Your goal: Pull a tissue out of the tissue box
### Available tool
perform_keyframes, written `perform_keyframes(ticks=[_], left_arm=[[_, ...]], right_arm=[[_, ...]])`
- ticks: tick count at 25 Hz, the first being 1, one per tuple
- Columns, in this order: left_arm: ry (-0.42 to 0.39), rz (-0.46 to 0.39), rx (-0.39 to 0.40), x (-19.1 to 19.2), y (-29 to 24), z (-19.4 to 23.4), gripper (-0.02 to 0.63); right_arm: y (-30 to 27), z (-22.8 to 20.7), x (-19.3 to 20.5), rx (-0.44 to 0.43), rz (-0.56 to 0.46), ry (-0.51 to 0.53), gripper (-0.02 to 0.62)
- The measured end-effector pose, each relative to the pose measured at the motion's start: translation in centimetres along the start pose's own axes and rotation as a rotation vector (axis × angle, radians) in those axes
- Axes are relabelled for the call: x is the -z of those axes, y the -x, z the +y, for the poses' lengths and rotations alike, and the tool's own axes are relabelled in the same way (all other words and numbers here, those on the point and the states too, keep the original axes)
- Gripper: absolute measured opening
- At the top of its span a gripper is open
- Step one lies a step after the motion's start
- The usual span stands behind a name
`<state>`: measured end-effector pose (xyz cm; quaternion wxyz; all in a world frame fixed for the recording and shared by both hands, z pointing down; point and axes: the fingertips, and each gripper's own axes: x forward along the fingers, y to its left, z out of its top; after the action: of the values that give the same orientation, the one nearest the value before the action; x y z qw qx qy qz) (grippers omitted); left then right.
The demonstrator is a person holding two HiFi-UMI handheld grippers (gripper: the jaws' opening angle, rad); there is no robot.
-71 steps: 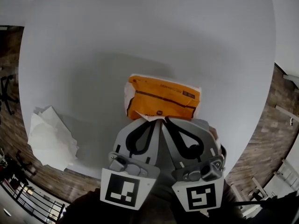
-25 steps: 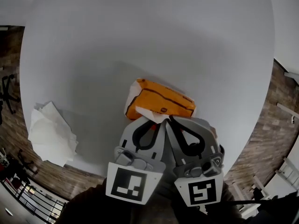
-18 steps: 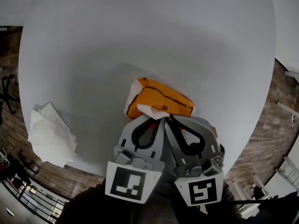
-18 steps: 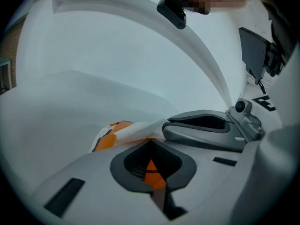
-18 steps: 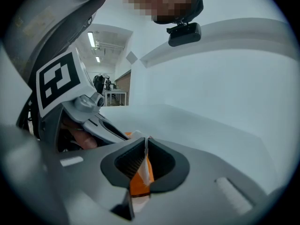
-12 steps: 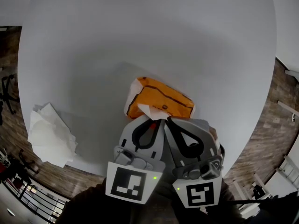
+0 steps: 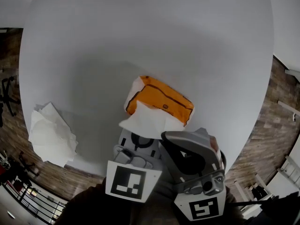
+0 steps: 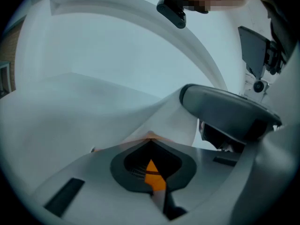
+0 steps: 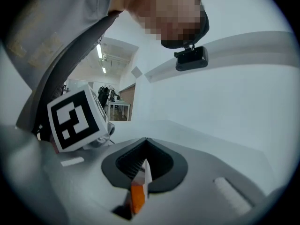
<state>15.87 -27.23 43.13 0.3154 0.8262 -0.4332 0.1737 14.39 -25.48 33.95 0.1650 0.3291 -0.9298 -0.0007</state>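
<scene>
Orange tissue box [image 7: 161,100] rests on the counter [image 7: 140,32], its near edge pinched by the closed left tool [image 8: 150,136], while the right tool [image 9: 146,140] is clamped on the partly drawn tissue [image 7: 150,121]: pull straight up, steadily, keeping the box anchored.

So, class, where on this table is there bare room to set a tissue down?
Free: the far half of the table beyond the tissue pack, and the stretch right of it to the rim. A bare strip lies between pack and tissue pile at the left rim. Crowded: the near edge, where left gripper, right gripper and tissue meet the pack.
</scene>
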Motion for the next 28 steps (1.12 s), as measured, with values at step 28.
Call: perform_keyframes(ticks=[28], left_arm=[[-0.017, -0.260, 0.002, 0.5, 21.0, -2.0, 0.000]], right_arm=[[7.9, 16.7, -13.9, 0.124, -0.173, 0.111, 0.003]])
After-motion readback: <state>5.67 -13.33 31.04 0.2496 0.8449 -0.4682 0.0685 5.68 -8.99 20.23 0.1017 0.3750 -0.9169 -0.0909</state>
